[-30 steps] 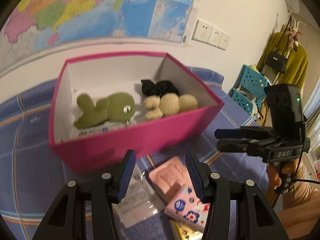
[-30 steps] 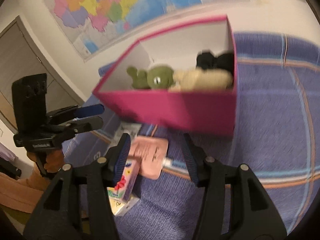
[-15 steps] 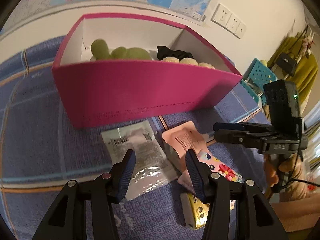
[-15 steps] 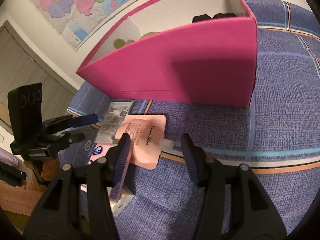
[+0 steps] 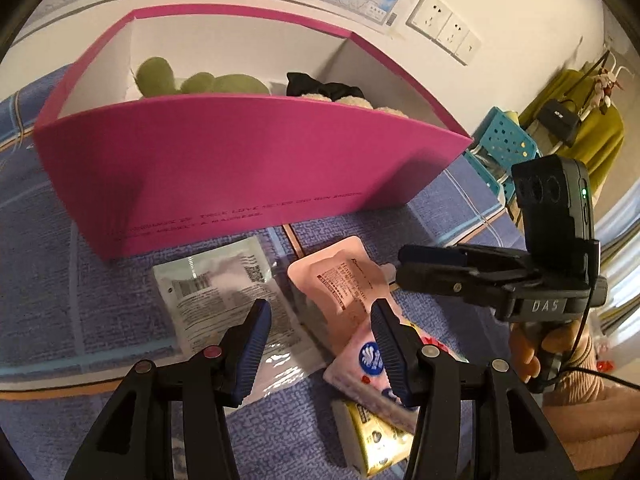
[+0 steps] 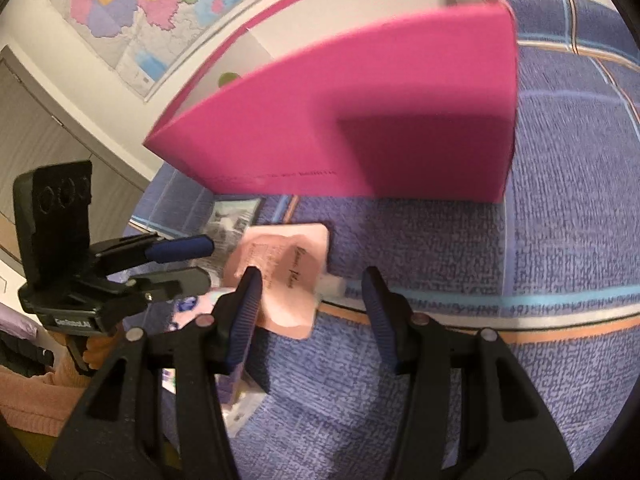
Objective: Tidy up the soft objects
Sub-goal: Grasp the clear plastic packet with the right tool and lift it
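A: Status? Which step are we on?

B: Approach, by my read. Pink box point(image 5: 248, 168) sits on the blue plaid cloth point(image 5: 40, 264); a green plush point(image 5: 224, 84) and a cream plush with black bow point(image 5: 324, 90) are already inside. Loose pouches lie on the cloth just in front of the box.

A: Which ones?

B: Pink pouch point(image 5: 340, 276), clear packet point(image 5: 224, 280) beside it, a pink tissue pack point(image 5: 368, 364) lying on a yellow pack point(image 5: 372, 440).

A: Tongs?

B: Left tongs point(image 5: 320, 344) partly open, nothing between the jaws, hanging over the gap between clear packet and pink pouch. Right tongs point(image 6: 312, 312) also partly open and empty; left pad overlaps the pink pouch point(image 6: 288, 276) edge in view, contact unclear.

A: Next?

B: Probably the pink pouch. It lies flat, so one jaw has to get under an edge. Both tongs crowd the same spot; one should hold off. Then lift over the box's front wall.
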`<control>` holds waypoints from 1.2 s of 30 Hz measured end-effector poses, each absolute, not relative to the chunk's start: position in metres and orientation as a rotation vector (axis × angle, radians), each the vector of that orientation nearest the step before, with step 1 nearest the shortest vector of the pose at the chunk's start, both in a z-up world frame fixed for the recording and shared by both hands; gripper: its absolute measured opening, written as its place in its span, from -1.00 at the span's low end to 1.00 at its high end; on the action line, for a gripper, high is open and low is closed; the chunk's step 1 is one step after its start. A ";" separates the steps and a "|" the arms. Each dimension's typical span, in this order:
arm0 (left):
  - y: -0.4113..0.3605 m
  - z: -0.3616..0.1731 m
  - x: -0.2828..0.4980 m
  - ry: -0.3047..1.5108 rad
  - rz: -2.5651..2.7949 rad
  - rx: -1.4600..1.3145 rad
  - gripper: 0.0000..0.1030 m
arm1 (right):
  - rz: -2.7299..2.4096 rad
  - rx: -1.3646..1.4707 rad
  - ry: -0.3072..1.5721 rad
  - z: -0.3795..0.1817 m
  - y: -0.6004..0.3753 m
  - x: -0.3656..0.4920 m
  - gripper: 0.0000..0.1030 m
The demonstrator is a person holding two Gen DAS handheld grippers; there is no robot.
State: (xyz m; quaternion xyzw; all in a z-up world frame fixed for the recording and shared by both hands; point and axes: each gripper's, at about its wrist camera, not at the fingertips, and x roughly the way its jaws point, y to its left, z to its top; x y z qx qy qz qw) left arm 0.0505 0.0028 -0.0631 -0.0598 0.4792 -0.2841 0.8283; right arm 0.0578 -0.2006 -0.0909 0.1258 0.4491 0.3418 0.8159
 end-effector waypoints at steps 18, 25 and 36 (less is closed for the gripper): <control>0.056 -0.083 0.024 1.063 -0.452 -0.195 0.02 | 0.885 -0.017 0.995 -0.088 -0.092 0.095 0.05; 0.050 -0.085 0.035 1.041 -0.480 -0.210 0.03 | 0.961 0.014 0.998 -0.090 -0.088 0.092 -0.04; 0.064 -0.090 0.034 1.017 -0.505 -0.242 0.03 | 1.075 0.101 0.998 -0.085 -0.102 0.093 -0.51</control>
